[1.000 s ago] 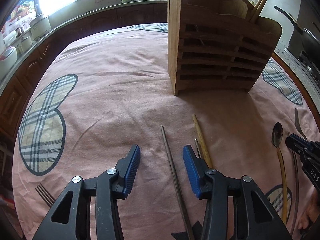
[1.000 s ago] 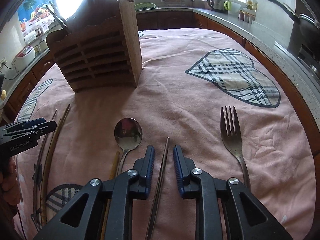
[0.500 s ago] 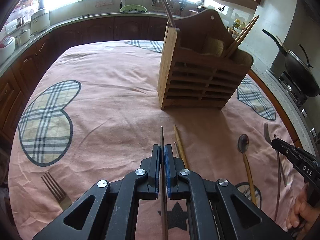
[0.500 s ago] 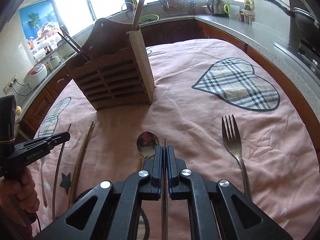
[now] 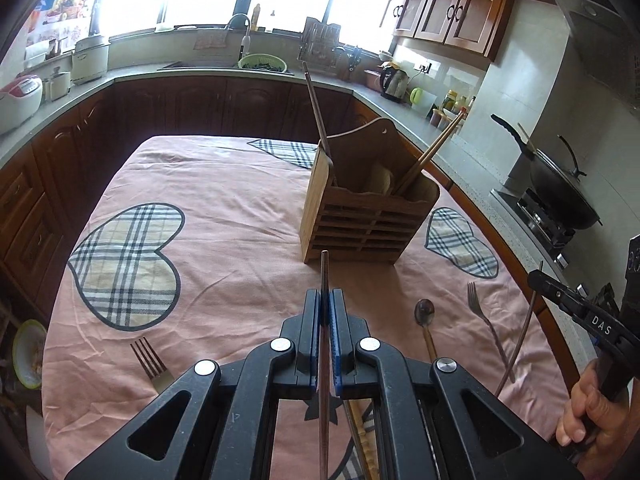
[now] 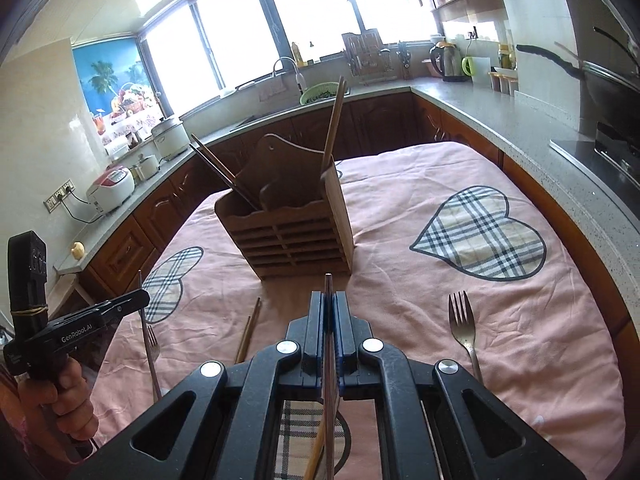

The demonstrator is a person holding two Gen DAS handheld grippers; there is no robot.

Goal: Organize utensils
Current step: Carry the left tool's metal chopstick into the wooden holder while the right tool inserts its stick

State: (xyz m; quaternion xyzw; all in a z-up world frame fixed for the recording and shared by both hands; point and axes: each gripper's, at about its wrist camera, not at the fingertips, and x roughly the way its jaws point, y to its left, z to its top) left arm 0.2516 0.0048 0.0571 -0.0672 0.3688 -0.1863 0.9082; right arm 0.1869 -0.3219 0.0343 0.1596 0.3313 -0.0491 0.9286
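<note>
While the slatted wooden utensil caddy sits mid-tabletop on the pink heart-patched cloth, the left gripper is clamped on a thin dark metal chopstick and the right gripper pinches a second slim metal chopstick, both lifted above the near edge.

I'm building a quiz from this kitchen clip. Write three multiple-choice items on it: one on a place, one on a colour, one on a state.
1. Where does the wooden utensil holder stand?
A on the tablecloth
B on the counter
C in the sink

2. What colour are the gripper pads?
A red
B blue
C green

3. What is the left gripper doing?
A hanging open
B clamping a fork
C clamping a chopstick

Answers: A, its base sits on the pink tablecloth. B, blue lines the fingers' inner faces. C, a thin stick runs between the closed fingers.
</note>
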